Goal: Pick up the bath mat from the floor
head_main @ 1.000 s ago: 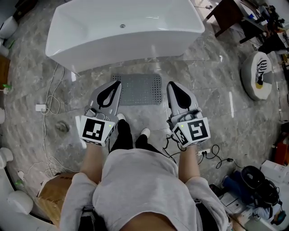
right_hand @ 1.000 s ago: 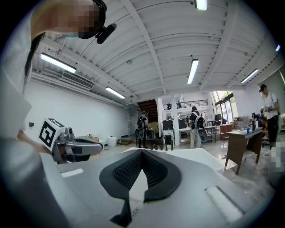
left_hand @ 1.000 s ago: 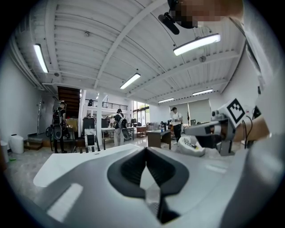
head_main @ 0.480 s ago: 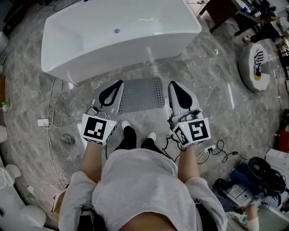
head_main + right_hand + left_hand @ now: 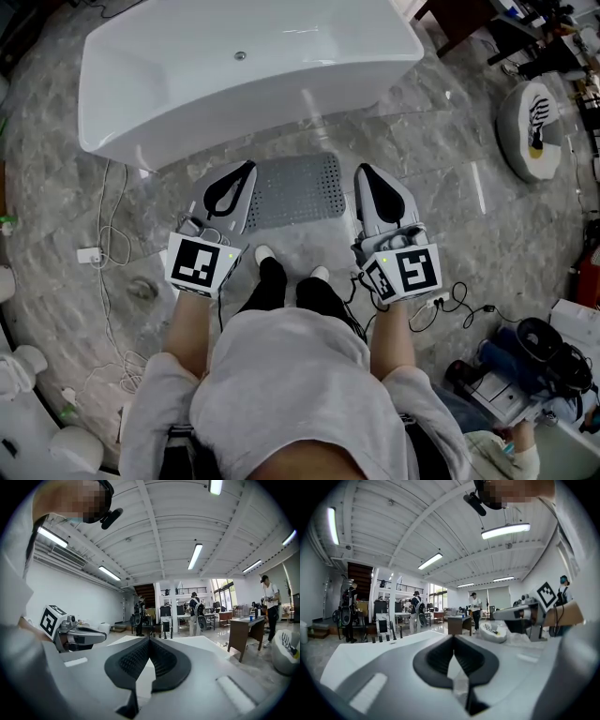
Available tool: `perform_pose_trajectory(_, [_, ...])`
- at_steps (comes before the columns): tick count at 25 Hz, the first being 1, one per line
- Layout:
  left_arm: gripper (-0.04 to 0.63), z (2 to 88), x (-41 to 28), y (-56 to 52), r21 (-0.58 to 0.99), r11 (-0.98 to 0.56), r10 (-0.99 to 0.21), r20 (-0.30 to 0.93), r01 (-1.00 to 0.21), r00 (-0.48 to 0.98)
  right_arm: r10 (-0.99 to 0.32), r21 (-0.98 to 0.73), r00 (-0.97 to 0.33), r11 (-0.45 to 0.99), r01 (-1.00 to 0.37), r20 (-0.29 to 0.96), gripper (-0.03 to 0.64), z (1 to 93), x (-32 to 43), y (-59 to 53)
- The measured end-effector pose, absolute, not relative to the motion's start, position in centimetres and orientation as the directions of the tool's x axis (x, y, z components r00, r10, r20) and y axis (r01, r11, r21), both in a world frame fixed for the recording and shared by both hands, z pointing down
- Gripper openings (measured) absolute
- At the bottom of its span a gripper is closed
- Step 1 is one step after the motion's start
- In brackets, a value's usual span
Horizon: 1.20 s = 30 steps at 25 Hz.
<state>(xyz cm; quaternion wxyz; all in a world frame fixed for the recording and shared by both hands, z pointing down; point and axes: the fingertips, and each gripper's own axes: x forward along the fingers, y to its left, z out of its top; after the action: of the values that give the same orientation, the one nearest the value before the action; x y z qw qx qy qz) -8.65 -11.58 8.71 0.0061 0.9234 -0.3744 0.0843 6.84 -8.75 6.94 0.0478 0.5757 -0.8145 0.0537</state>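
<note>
A grey perforated bath mat point(image 5: 296, 188) lies flat on the marble floor in front of the white bathtub point(image 5: 234, 66), seen only in the head view. My left gripper point(image 5: 249, 167) hovers over the mat's left edge and my right gripper point(image 5: 360, 171) over its right edge, both held well above the floor and pointing roughly level toward the tub. Both are shut with nothing between their jaws. In the left gripper view the left gripper point(image 5: 453, 637) shows its tips touching, and in the right gripper view the right gripper point(image 5: 149, 640) does too. Neither gripper view shows the mat.
My shoes point(image 5: 265, 255) stand just short of the mat. White cables point(image 5: 101, 246) trail on the floor at left, black cables and a power strip point(image 5: 441, 305) at right. A round white cushion point(image 5: 532, 127) lies at far right, bags and gear point(image 5: 539, 361) at lower right. People stand in the background point(image 5: 268, 609).
The person has stepped closer to the tub. Tub and mat sit slightly lower and more tilted in the head view. Both grippers stay shut and side by side.
</note>
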Motion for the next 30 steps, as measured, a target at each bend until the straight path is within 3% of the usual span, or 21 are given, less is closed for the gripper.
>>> perform_pose_trajectory(17, [0.000,14.5,-7.0,-12.3,-0.008,-0.683,-0.707,0.258,-0.730,0.658,-0.893,-0.062,-0.413,0.409,-0.910,0.180,-0.002,11.7,8.9,-11.9])
perform_pose_trajectory(30, [0.001,26.8,-6.0,-14.2,-0.025,-0.693,-0.696,0.286,-0.721,0.659,-0.872,-0.034,-0.452,0.454,-0.890,0.189,-0.001,24.2,10.3,-14.5])
